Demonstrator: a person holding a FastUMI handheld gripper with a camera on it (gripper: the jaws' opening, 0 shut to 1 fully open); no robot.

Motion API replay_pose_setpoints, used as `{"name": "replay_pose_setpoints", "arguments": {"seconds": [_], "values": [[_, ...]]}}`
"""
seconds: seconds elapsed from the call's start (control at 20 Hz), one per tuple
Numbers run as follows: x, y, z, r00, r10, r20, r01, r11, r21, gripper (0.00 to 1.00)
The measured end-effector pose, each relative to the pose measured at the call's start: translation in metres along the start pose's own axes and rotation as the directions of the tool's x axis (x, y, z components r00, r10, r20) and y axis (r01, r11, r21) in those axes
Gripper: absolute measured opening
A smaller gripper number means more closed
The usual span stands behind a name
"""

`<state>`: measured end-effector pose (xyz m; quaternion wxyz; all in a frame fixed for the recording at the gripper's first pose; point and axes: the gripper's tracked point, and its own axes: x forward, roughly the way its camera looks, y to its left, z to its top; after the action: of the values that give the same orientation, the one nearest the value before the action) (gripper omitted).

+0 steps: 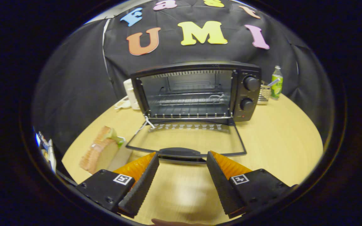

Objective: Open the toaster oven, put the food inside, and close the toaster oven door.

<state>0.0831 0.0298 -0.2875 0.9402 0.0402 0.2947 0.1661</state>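
Gripper (182, 157): released, fingers spread, nothing between them, just short of the door handle (179, 153). Toaster oven (196, 91): far centre of table (278, 141), door (187, 139) folded down flat, rack (187, 100) bare. Food, a sandwich (101, 150): near left, apart from the fingers.

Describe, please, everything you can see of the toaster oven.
The toaster oven is a black box standing upright on the wooden table against the booth's cloth wall. Its glass door lies folded down flat, its handle just ahead of the open gripper. Inside sits a bare wire rack. Two round knobs stack on its right panel. A white string hangs at the door's left hinge.
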Motion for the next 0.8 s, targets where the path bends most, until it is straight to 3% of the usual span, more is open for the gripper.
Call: {"name": "replay_pose_setpoints", "arguments": {"seconds": [0.2, 0.4, 0.65, 0.8], "values": [[-0.014, 0.049, 0.006, 0.965, 0.234, -0.116, -0.222, 0.969, 0.103, 0.98], [-0.024, 0.093, 0.004, 0.871, 0.434, -0.232, -0.395, 0.898, 0.194, 0.99], [-0.029, 0.117, 0.006, 0.781, 0.534, -0.326, -0.426, 0.835, 0.347, 0.98], [-0.019, 0.123, 0.002, 0.757, 0.543, -0.363, -0.422, 0.831, 0.362, 0.92]]}}
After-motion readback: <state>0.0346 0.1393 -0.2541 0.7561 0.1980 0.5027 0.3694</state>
